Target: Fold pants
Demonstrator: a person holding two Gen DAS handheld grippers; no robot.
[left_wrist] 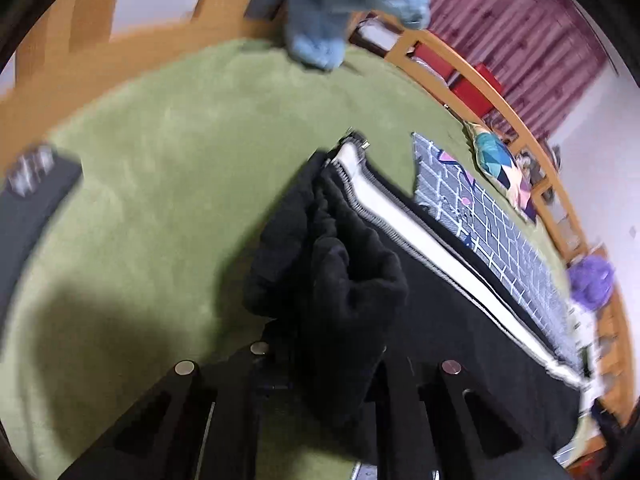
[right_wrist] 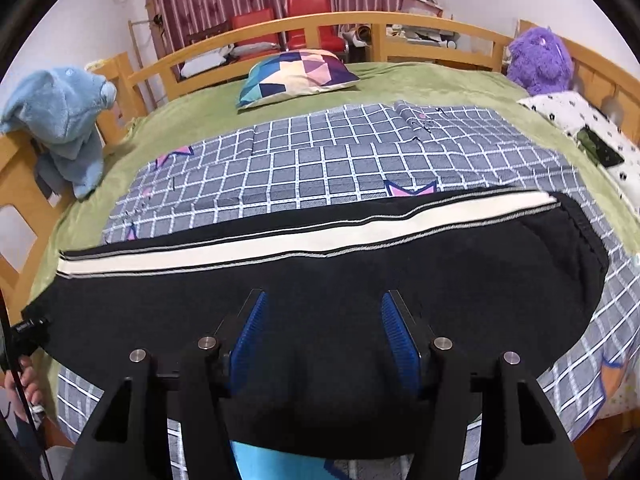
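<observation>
Black pants (right_wrist: 360, 276) with a white side stripe (right_wrist: 280, 240), spread lengthwise across a checked sheet (right_wrist: 304, 160) on a green-covered bed (right_wrist: 420, 80). Soft, thick fleece by the look of it: limp, likely to sag and bunch when lifted, not slippery, nothing fragile. Best taken at the cuff and waistband ends, gathering both layers, so the fold stays square.

At the left end, left gripper (left_wrist: 320, 368) clenched on a bunched fold of the black fabric at the leg end; cloth rising in a crumpled tuft between the jaws. View blurred, so exact bite depth unclear.

Toward the middle and right, right gripper (right_wrist: 322, 328) released, blue ribbed pads (right_wrist: 250, 328) standing roughly half apart above the broad black panel, nothing pinched between them; whether touching the cloth cannot be told. Waistband end lying off to the right, unheld.
</observation>
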